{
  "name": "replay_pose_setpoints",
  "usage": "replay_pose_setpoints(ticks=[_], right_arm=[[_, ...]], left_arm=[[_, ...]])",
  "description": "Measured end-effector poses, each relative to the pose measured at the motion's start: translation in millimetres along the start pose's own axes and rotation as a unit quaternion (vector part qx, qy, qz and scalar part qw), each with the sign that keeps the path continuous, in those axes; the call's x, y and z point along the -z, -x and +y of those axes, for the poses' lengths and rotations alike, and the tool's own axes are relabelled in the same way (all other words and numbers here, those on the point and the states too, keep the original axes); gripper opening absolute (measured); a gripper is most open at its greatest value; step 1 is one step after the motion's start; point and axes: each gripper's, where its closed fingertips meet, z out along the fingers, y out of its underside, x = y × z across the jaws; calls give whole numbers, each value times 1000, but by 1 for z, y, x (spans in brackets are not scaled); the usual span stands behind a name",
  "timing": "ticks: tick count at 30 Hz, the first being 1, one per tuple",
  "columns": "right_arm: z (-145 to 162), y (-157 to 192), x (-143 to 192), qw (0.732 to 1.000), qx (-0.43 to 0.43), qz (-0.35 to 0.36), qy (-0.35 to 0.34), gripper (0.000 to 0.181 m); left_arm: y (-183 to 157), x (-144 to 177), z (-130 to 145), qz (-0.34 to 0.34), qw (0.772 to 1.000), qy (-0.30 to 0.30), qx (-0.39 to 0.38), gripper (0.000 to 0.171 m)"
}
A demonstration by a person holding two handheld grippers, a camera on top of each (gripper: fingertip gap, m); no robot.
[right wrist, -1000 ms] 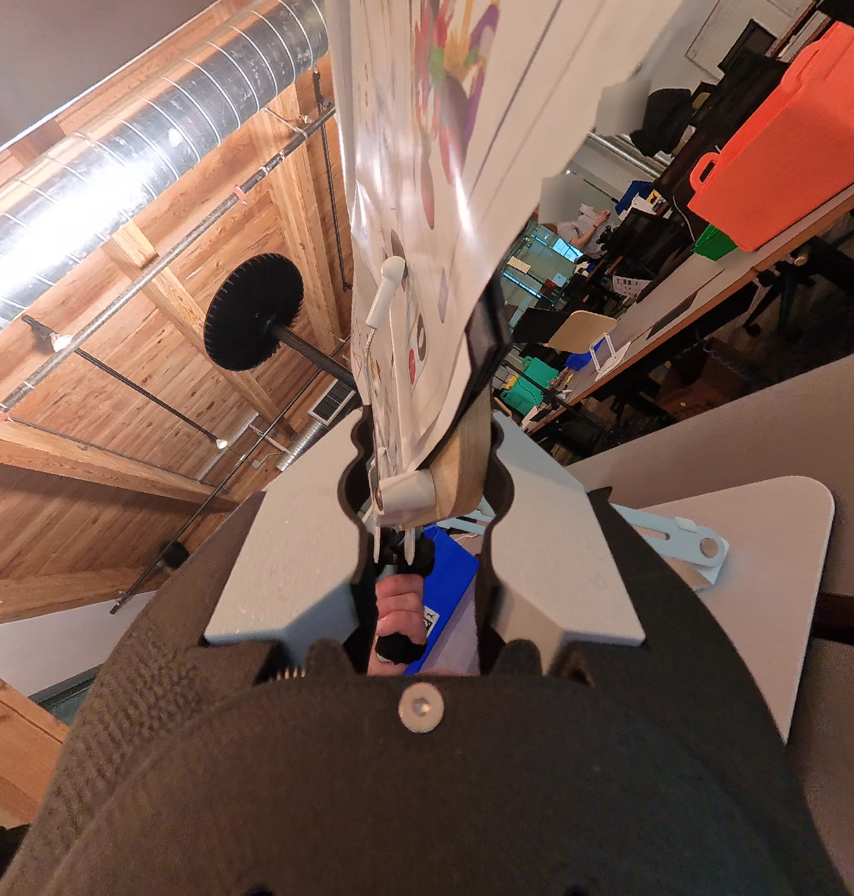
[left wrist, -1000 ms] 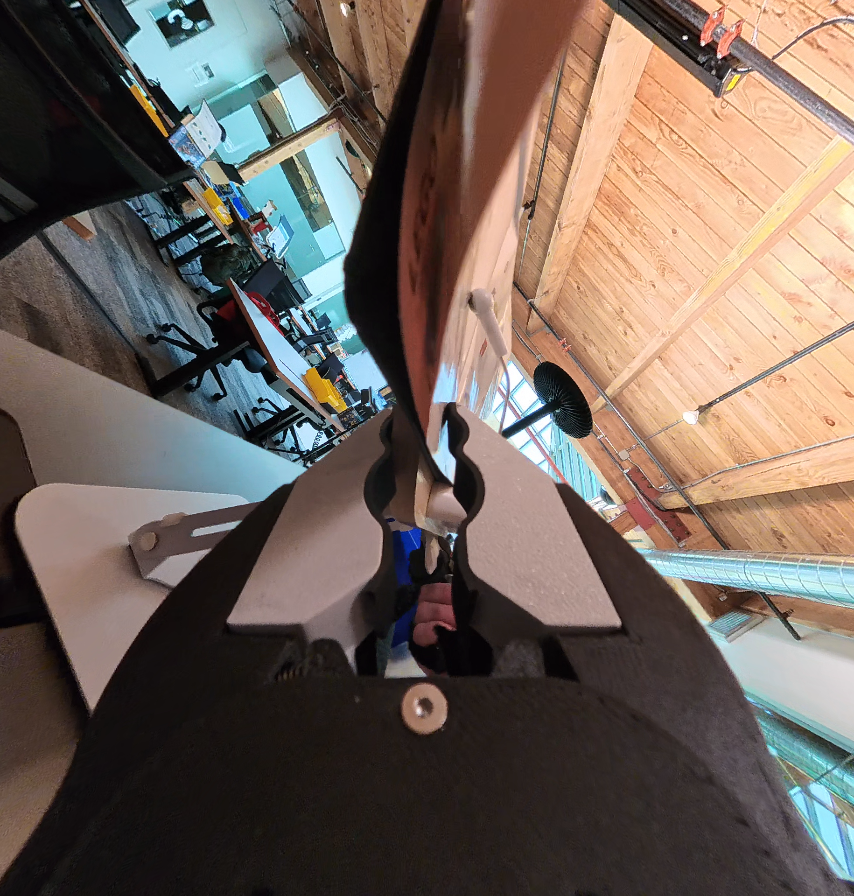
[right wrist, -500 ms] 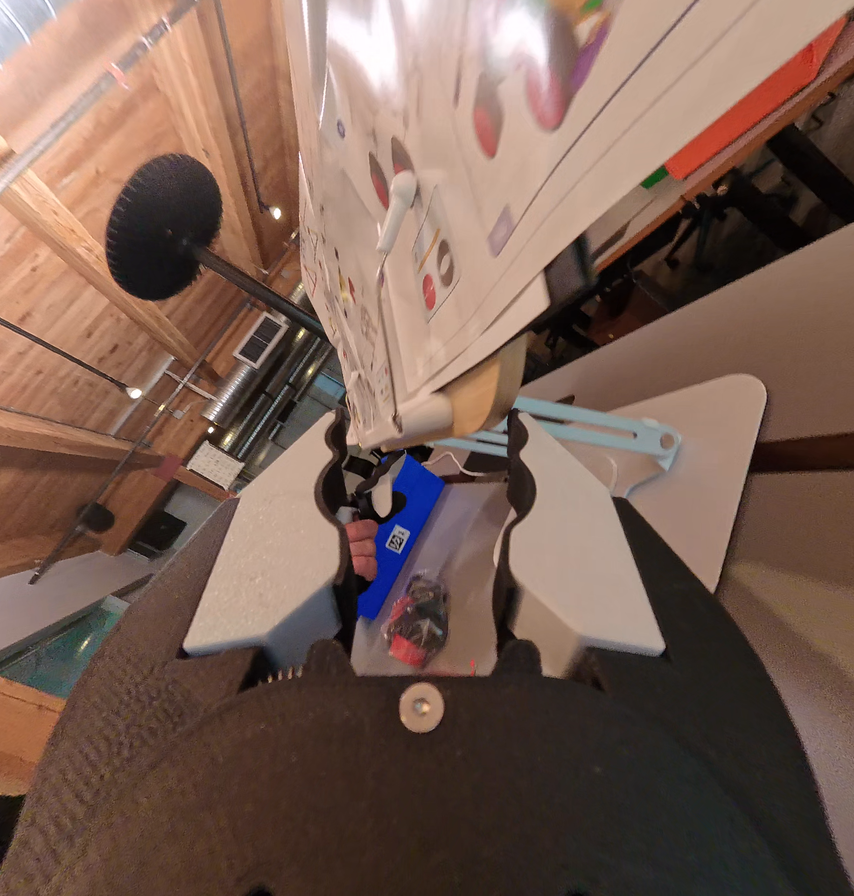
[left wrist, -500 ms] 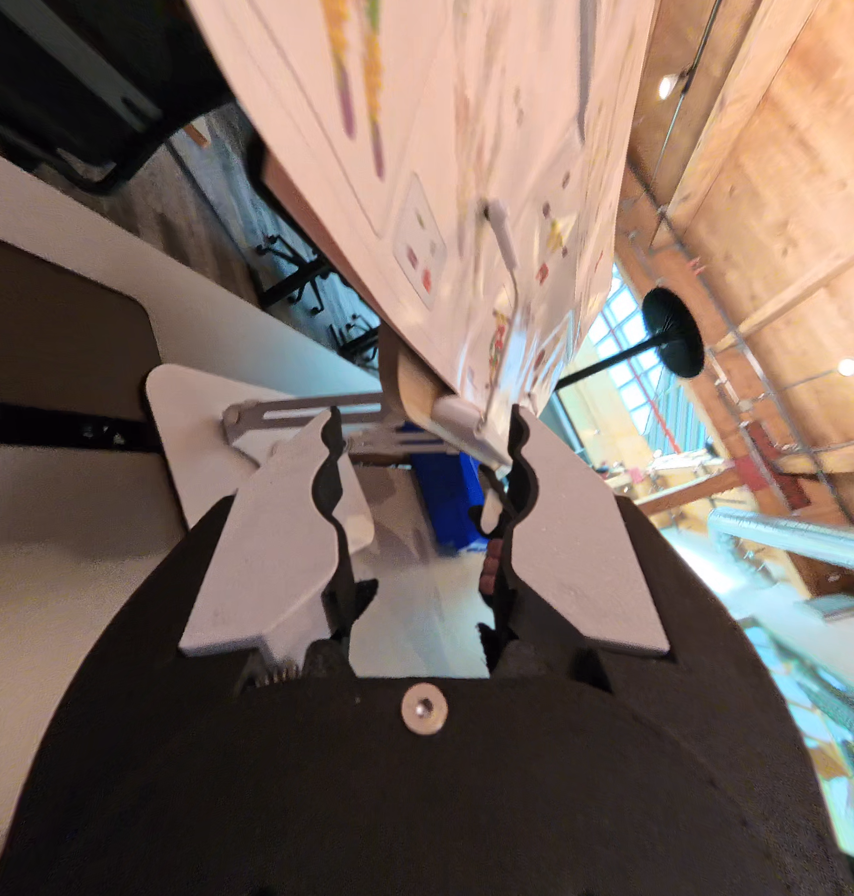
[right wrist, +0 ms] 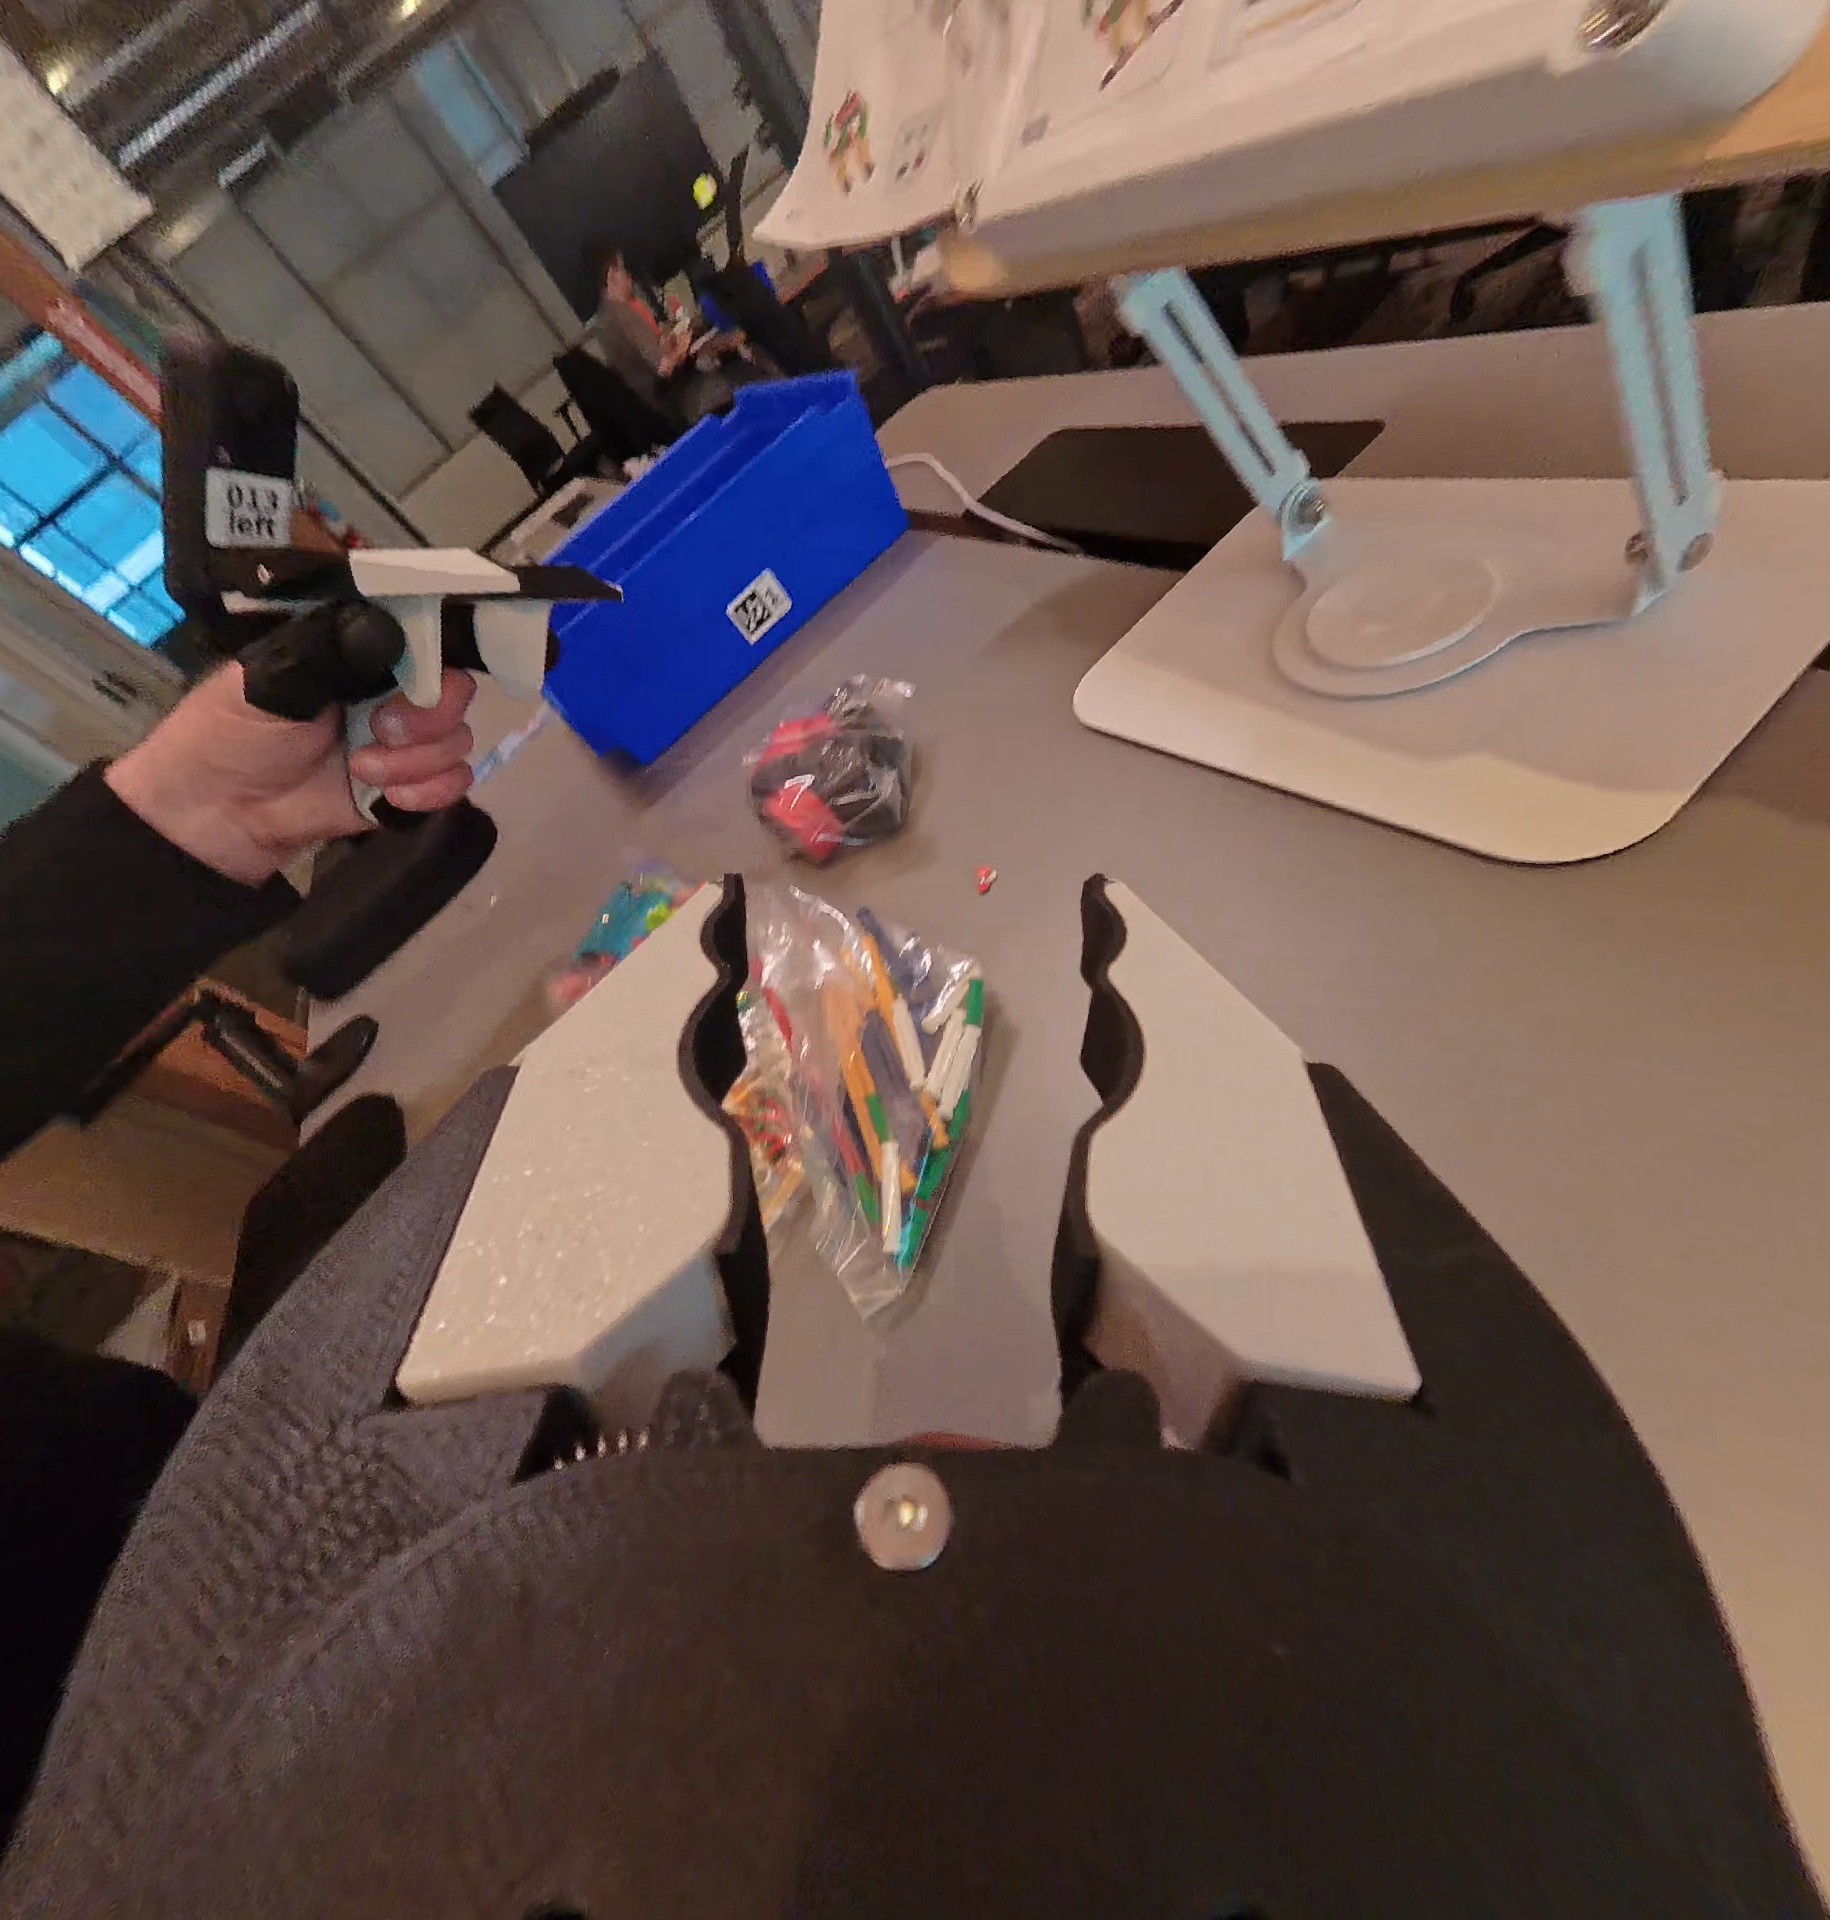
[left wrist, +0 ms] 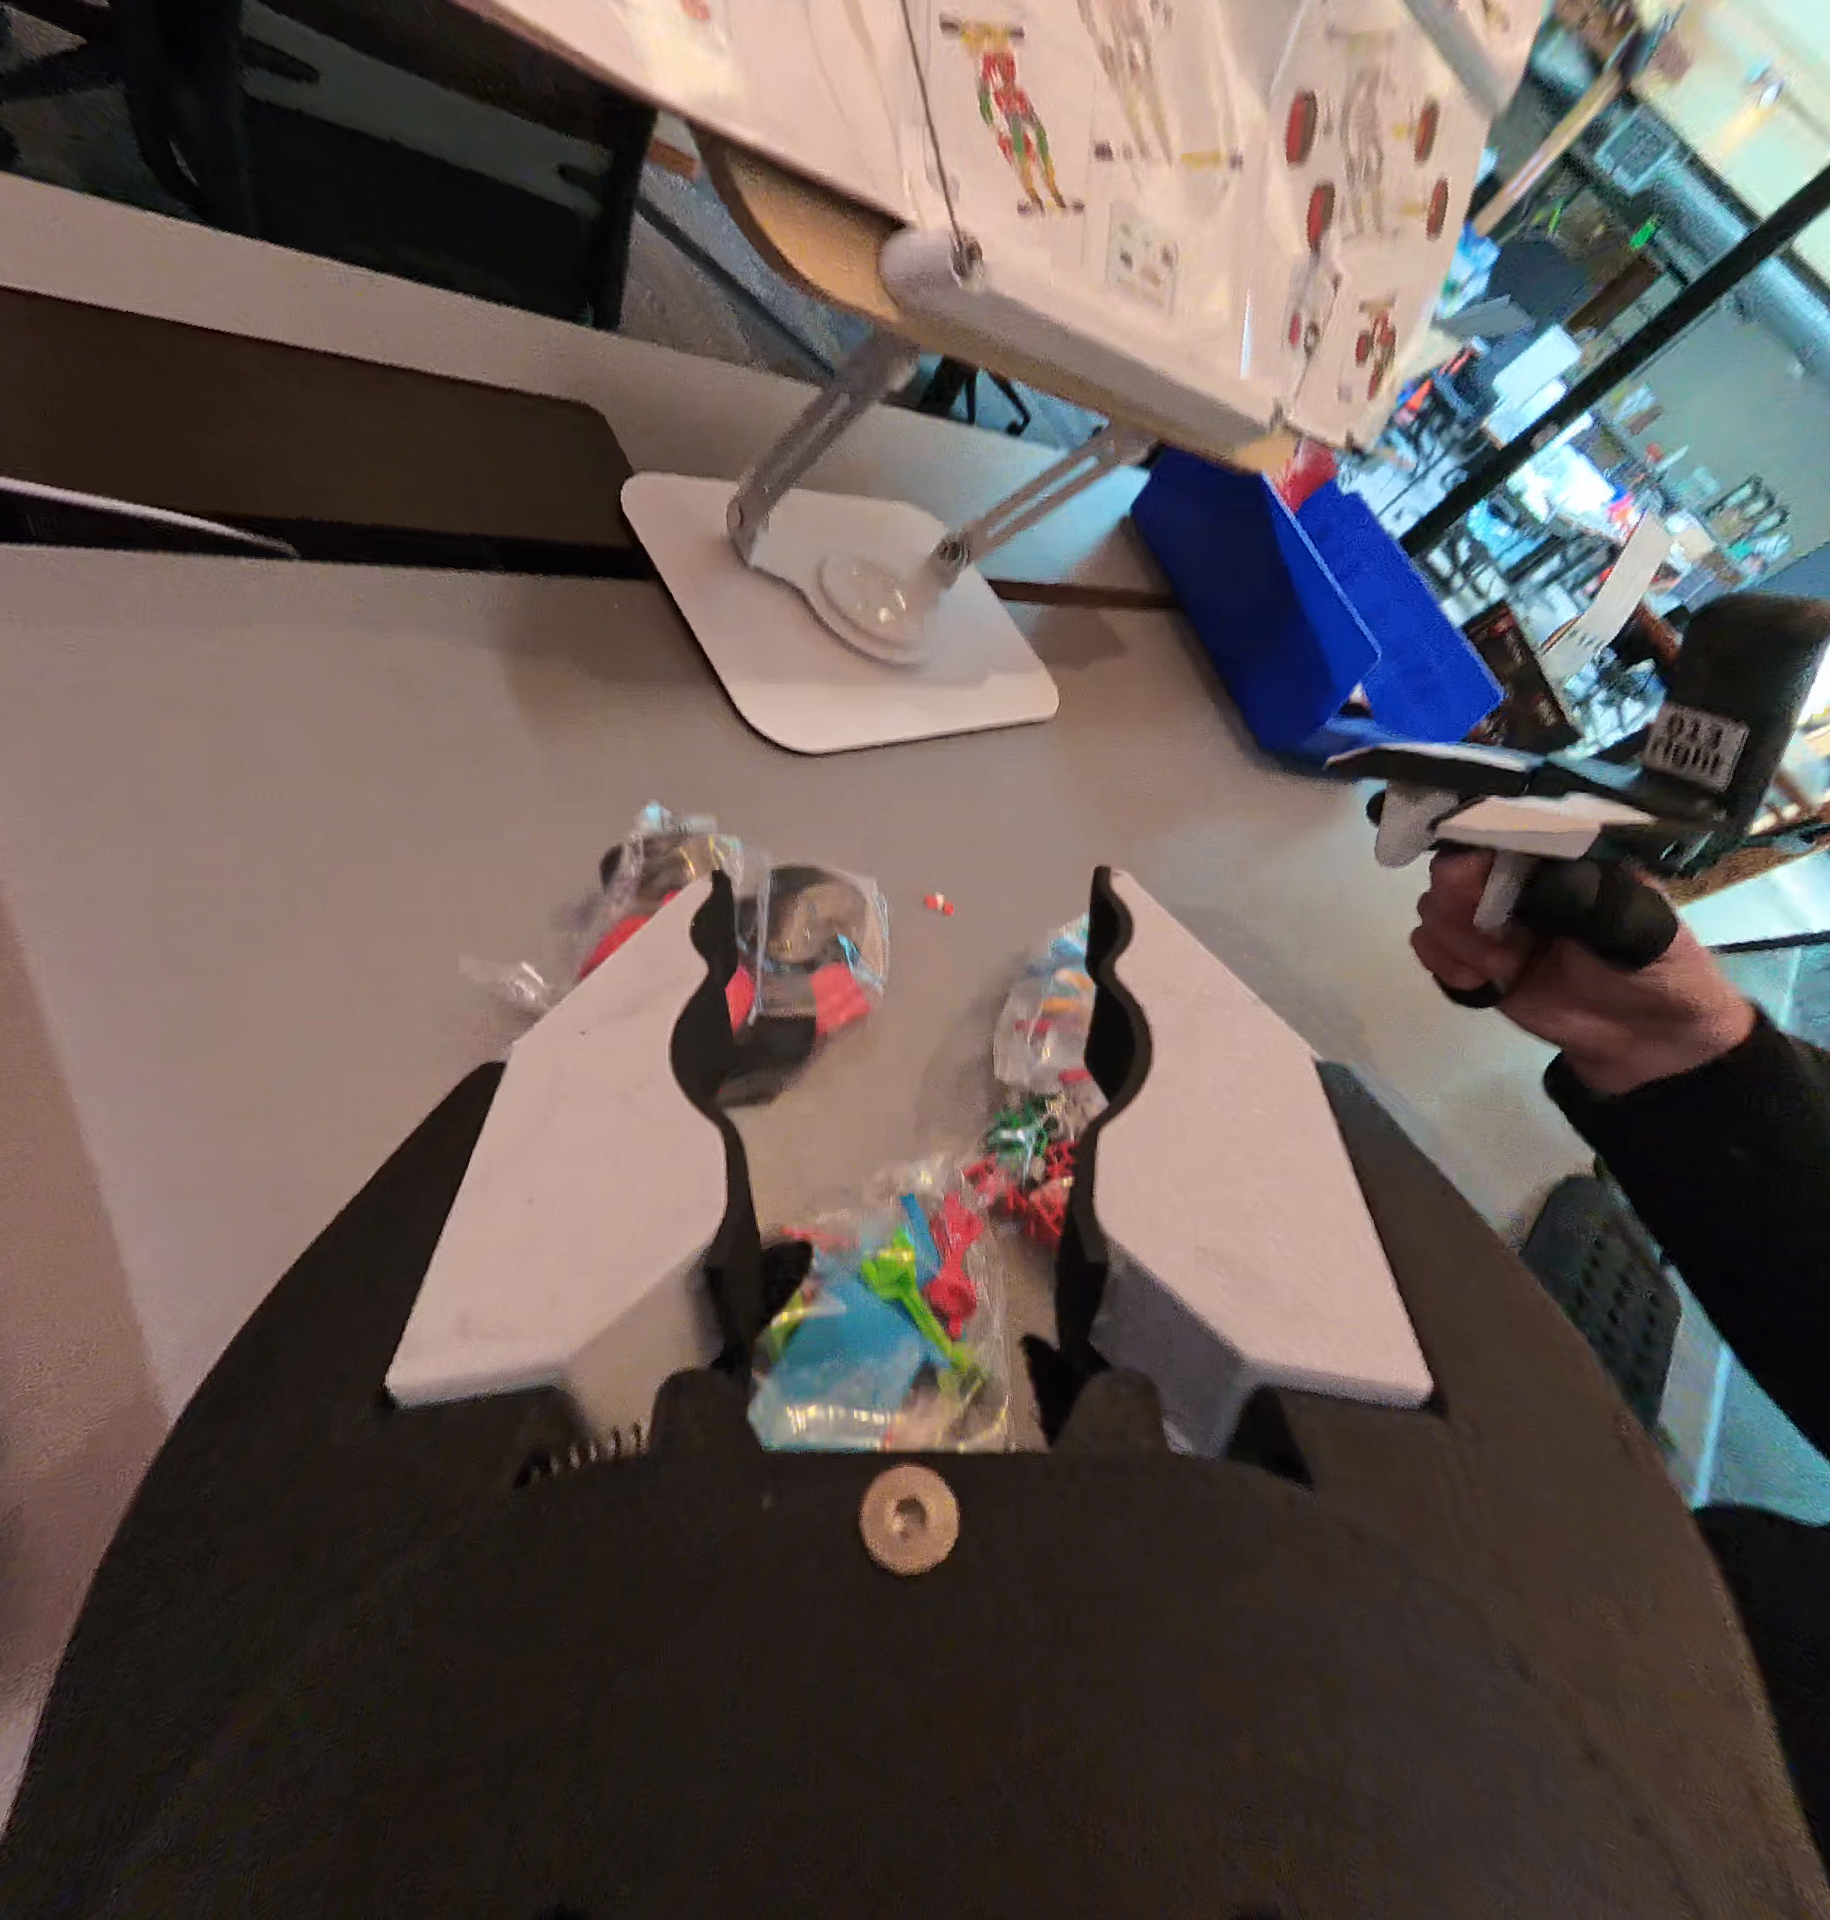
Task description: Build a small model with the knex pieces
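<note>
My left gripper [left wrist: 909, 894] is open and empty, hovering over the grey table [left wrist: 267, 831]. Below it lie clear bags of small plastic parts: one with black and red pieces [left wrist: 802, 987], one with blue, green and red pieces [left wrist: 880, 1340], one with red and green pieces [left wrist: 1025, 1164]. My right gripper [right wrist: 911, 894] is open and empty over a bag of coloured rods [right wrist: 869, 1081]. The black-and-red bag [right wrist: 833, 774] lies beyond it. Each gripper also shows in the other's view, held by a hand: the right [left wrist: 1410, 774], the left [right wrist: 578, 590].
A white book stand [left wrist: 849, 634] holds an open illustrated booklet [left wrist: 1150, 156] above the far side of the table; its base also shows in the right wrist view [right wrist: 1462, 675]. A blue bin [right wrist: 724, 561] stands beside it. A tiny red piece [right wrist: 984, 878] lies loose.
Both grippers were shut on the lower edge of the stand and booklet, pointing up. They opened, let go, and swung down over the bags on the table.
</note>
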Motion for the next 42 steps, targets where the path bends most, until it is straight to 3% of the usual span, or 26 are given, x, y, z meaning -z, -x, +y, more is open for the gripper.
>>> replay_pose_setpoints(ticks=[7, 14, 15, 16, 18, 23, 26, 29, 32, 36, 42], right_arm=[[51, 36, -18, 991, 83, -20, 100, 41], [82, 32, -62, 981, 113, 29, 157, 40], [85, 31, -68, 980, 109, 31, 162, 36], [89, 30, -73, 980, 109, 33, 166, 21], [95, 33, -79, 978, 112, 32, 175, 0], [90, 64, -72, 962, 218, 13, 161, 0], [94, 76, -60, 952, 261, 8, 159, 0], [99, 87, -51, 948, 280, -2, 152, 0], [97, 98, -43, 947, 290, -15, 139, 0], [84, 111, -29, 941, 311, -33, 129, 0], [51, 117, -4, 958, 263, -74, 89, 0]], left_arm=[[-39, 13, 58, -3, 995, 70, -69, 57], [-78, -28, 107, 37, 988, 111, -97, 60], [-81, -34, 111, 42, 988, 111, -96, 60], [-82, -39, 114, 43, 988, 112, -98, 60], [-80, -44, 115, 35, 988, 105, -106, 60], [-78, -40, 91, 43, 990, 73, -115, 58], [-91, -39, 82, 82, 979, 83, -164, 57], [-116, -48, 95, 121, 956, 115, -241, 61], [-123, -68, 123, 109, 929, 157, -317, 62], [-138, -86, 122, 128, 926, 147, -323, 62], [-175, -83, 108, 228, 924, 134, -278, 26]])
